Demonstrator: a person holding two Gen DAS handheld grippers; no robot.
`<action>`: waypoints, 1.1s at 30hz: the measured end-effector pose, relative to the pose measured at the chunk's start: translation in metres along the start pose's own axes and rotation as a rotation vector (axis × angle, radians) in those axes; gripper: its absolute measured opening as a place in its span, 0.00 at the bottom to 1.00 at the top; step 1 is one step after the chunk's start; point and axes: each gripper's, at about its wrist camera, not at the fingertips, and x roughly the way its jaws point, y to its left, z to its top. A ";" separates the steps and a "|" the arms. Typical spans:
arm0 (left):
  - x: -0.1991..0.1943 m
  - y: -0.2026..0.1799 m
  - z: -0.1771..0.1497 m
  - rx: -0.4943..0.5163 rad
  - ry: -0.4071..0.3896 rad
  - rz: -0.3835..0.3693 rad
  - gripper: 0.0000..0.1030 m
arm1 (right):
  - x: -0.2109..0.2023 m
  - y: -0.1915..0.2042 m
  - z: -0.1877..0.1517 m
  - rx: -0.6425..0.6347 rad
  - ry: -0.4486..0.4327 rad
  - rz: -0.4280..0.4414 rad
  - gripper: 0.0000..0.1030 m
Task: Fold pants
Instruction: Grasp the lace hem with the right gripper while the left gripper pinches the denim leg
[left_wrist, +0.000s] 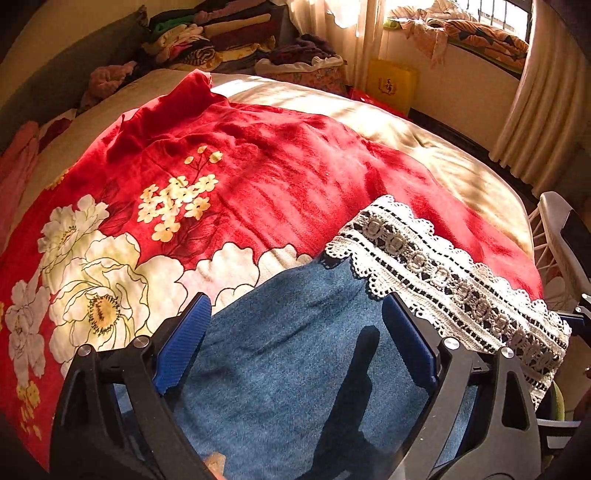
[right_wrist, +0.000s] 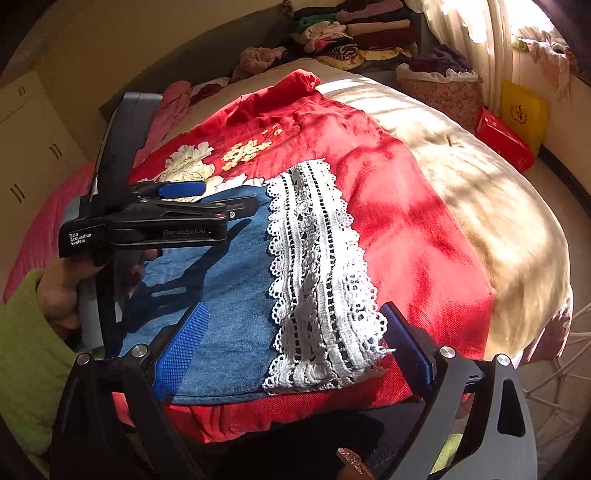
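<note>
Blue denim pants (left_wrist: 295, 350) with a white lace hem (left_wrist: 443, 280) lie folded on a red floral blanket (left_wrist: 229, 177) on the bed. My left gripper (left_wrist: 295, 332) is open and empty, hovering over the denim. In the right wrist view the pants (right_wrist: 229, 295) and lace hem (right_wrist: 317, 280) lie near the bed's front edge. My right gripper (right_wrist: 291, 347) is open and empty, its fingers either side of the lace end. The left gripper (right_wrist: 207, 199) shows there above the denim's far left part.
A cream quilt (right_wrist: 480, 177) covers the bed's right side. Stacked clothes (left_wrist: 207, 37) sit behind the bed, with a fabric basket (right_wrist: 443, 88), a yellow bag (right_wrist: 522, 110) and a red box (right_wrist: 502, 136) by the curtains. A white wire chair (left_wrist: 554, 240) stands at right.
</note>
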 end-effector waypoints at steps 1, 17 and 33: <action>0.002 -0.001 0.000 0.003 0.004 -0.012 0.80 | 0.002 0.001 0.000 -0.003 0.001 0.003 0.85; 0.020 -0.018 -0.011 0.056 0.043 -0.017 0.04 | 0.023 0.007 -0.004 -0.048 0.023 0.016 0.32; -0.054 0.040 -0.025 -0.149 -0.110 -0.090 0.00 | -0.030 0.088 0.016 -0.214 -0.100 0.172 0.21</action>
